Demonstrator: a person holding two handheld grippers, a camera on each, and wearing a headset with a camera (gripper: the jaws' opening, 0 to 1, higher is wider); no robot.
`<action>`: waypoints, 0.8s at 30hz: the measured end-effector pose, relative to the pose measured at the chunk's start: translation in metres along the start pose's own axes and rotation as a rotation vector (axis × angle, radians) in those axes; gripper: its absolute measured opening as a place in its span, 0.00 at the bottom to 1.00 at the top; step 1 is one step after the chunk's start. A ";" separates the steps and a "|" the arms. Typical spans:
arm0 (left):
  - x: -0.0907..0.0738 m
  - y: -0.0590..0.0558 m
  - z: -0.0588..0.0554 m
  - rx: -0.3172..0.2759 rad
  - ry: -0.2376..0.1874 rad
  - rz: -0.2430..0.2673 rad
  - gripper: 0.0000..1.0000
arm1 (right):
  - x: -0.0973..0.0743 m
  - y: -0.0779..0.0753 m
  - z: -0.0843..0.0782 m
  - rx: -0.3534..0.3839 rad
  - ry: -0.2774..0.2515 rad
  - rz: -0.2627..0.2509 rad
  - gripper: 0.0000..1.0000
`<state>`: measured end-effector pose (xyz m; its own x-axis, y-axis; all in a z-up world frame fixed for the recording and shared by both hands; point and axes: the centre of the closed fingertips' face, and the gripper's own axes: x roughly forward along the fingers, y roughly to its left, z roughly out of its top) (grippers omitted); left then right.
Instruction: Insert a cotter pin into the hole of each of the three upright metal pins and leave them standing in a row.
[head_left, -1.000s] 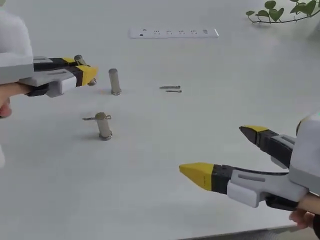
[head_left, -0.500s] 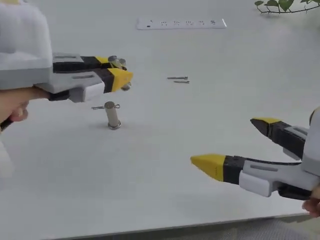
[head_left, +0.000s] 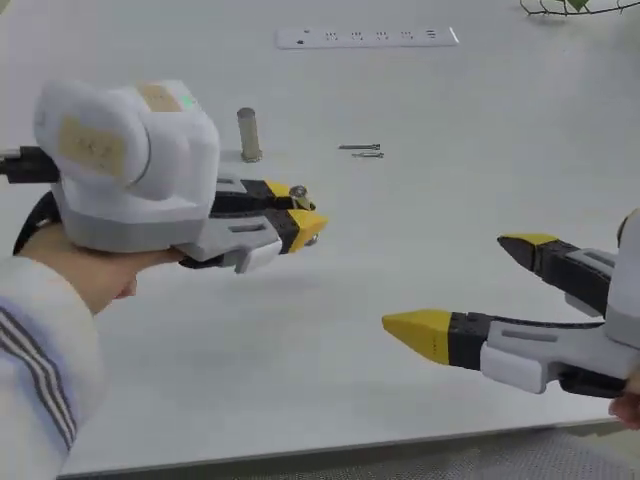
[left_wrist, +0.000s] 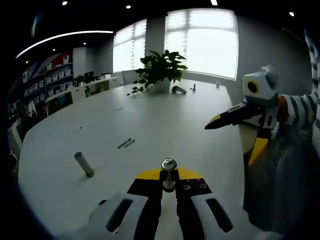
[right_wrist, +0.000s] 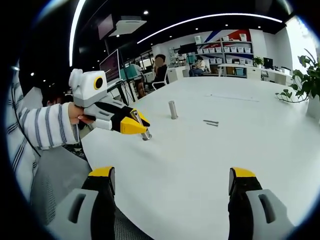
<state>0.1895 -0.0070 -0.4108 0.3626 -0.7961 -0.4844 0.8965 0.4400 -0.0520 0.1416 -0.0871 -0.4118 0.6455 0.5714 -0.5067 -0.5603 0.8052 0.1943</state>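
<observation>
Desk: the broad white desk (head_left: 420, 260) carries the same few things as a second ago, but one pin has left its back-left area.
Left tongs: the left tongs (head_left: 305, 212), grey-bodied with black-and-yellow jaws, have swung from the far left to the middle of the desk. They are pressed together on a pin, which has come along with them.
Right tongs: the matching right tongs (head_left: 443, 282) hang at the near right much as before, spread wide, holding and touching nothing.
Held pin: the short silver metal pin with a rounded head (left_wrist: 169, 172) stands upright between the left jaws, head just above them. Its foot is low over the desk, but contact can't be told. Its hole is too small to make out.
Standing pin: a plain silver upright pin (head_left: 248, 135) waits at the back, unfitted.
Cotter pins: two thin wire cotter pins (head_left: 360, 150) lie side by side just right of it.
Meaning: I'd judge the held pin is being presented for fitting, and the empty right tongs must first fetch a cotter pin.
</observation>
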 end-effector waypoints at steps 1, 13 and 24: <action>0.004 -0.001 -0.004 -0.007 0.006 0.000 0.05 | 0.000 0.000 -0.001 -0.002 0.002 0.002 0.93; 0.028 -0.015 -0.022 -0.009 0.046 0.000 0.05 | -0.002 0.000 -0.002 -0.013 0.006 0.018 0.93; 0.038 -0.019 -0.031 -0.019 0.068 0.011 0.05 | 0.001 0.003 -0.006 -0.031 0.024 0.037 0.93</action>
<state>0.1779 -0.0330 -0.4555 0.3541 -0.7613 -0.5432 0.8871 0.4574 -0.0626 0.1375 -0.0853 -0.4164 0.6119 0.5963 -0.5196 -0.5992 0.7783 0.1875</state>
